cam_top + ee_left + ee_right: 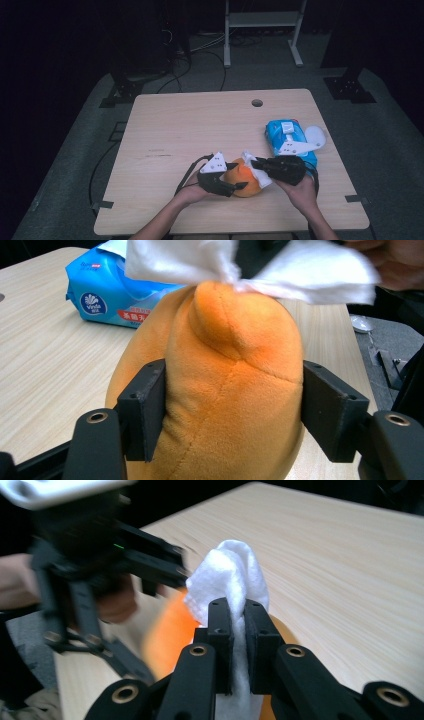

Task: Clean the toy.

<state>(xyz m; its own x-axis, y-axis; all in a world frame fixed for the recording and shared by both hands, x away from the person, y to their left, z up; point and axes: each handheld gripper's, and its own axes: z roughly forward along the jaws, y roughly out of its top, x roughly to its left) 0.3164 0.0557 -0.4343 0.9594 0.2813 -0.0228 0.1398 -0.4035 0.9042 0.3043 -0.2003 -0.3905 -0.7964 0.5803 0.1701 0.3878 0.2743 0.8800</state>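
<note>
Left tongs (pixel 232 410) clamp orange plush (pixel 225 390); right tongs (pixel 239 630) pinch white tissue (pixel 232 575).

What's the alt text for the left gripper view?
An orange plush toy is clamped between the left gripper's two black fingers, with a white tissue pressed on its top. Behind it, a blue wipes pack lies on the wooden table.

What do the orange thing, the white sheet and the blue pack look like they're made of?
Orange toy: plush fabric, matte short pile, stitched seams; it dents between the left gripper's jaws. White sheet: probably tissue or a wipe, soft, crumpled, fuzzy edges, pinched in the right gripper. Blue pack: likely thin plastic film, glossy, creased, printed.
</note>
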